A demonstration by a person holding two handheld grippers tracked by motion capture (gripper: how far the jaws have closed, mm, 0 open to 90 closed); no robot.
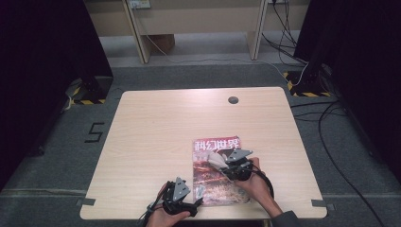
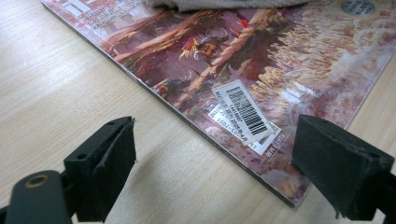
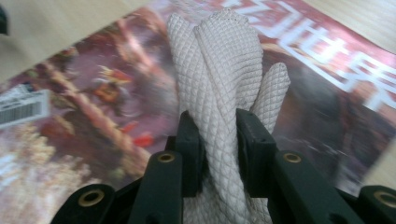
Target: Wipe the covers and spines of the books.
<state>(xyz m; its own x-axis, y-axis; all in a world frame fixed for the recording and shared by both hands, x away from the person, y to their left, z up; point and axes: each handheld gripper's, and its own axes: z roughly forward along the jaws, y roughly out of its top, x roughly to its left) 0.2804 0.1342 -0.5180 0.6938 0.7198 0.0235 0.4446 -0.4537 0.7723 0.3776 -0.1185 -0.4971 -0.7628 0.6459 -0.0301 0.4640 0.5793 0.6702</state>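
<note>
Cloth (image 3: 224,79), a bunched white waffle-weave piece, was pinched between the jaws of the right gripper (image 3: 219,140) and pressed on a magazine (image 1: 215,170) lying by the table's (image 1: 156,132) near edge, right of centre. The left gripper (image 2: 212,158) waited with jaws apart at the magazine's near corner. Wiping the cover seemed, probably, midway, with much left.

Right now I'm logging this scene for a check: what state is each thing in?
magazine: closed, lying flat on the table, front cover up.
cloth: bunched, pinched upright between the right gripper's jaws, over the magazine.
right gripper: shut on the cloth.
left gripper: open, jaws either side of the magazine's near corner, not pressing it.
</note>
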